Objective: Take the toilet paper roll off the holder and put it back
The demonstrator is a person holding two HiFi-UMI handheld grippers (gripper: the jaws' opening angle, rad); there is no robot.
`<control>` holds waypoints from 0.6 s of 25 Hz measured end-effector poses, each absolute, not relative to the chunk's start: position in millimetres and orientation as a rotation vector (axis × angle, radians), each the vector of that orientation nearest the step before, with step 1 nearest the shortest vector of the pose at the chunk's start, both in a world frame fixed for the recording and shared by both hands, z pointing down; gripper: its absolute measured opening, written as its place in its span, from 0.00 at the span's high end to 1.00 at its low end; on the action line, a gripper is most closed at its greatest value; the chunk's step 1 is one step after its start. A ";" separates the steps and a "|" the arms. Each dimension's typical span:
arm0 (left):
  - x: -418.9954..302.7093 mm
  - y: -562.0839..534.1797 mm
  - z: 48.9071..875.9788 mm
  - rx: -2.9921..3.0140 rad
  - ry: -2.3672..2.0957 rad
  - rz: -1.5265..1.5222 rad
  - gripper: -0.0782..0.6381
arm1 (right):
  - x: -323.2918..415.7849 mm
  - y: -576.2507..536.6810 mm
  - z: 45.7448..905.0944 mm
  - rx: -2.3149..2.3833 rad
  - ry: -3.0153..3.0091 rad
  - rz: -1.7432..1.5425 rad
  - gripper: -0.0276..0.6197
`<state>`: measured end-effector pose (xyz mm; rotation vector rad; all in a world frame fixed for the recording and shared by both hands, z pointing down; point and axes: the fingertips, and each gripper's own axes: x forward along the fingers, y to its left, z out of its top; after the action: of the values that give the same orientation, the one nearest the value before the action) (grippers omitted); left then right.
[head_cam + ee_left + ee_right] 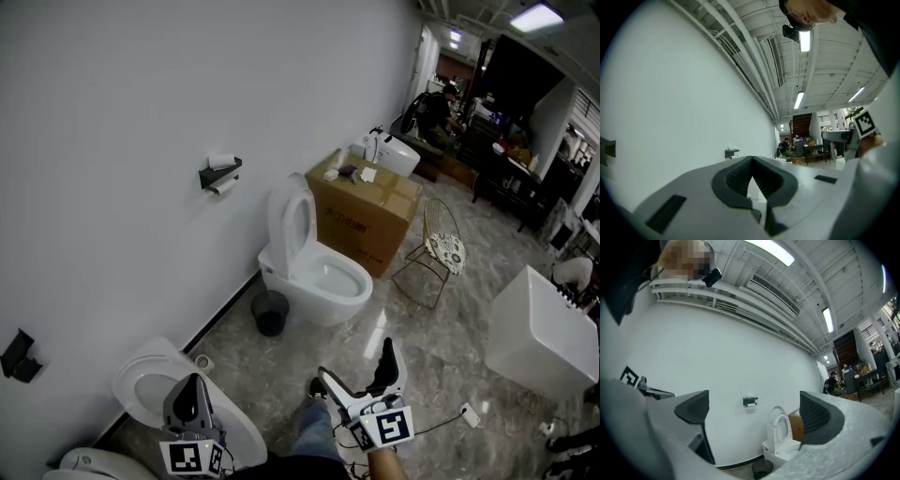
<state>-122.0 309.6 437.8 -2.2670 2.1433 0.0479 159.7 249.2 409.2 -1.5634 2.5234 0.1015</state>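
Head view puts the toilet paper roll (224, 185) on its wall holder (217, 174), well ahead and up-left of both grippers, axis along the wall, the right gripper (356, 368) spread-fingered and aimed at it, the left gripper (194, 386) pinched together, empty.

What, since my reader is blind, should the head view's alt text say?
A white toilet paper roll hangs in a black wall-mounted holder beside a white toilet; the shut left gripper and open right gripper hover low, far from it.
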 end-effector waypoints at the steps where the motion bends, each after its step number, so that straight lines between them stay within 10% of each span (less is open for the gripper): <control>1: -121.9 300.0 440.6 -2.256 2.154 0.044 0.89 | 157.6 236.5 408.9 -1.549 2.530 0.109 0.06; 15: -86.1 79.0 449.7 -2.114 2.395 -0.013 0.89 | 162.8 -31.3 424.7 -1.277 2.754 0.011 0.06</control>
<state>-86.1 79.0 449.7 -2.1140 2.3950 -0.0132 162.8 -31.3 424.7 -1.2770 2.7545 0.0115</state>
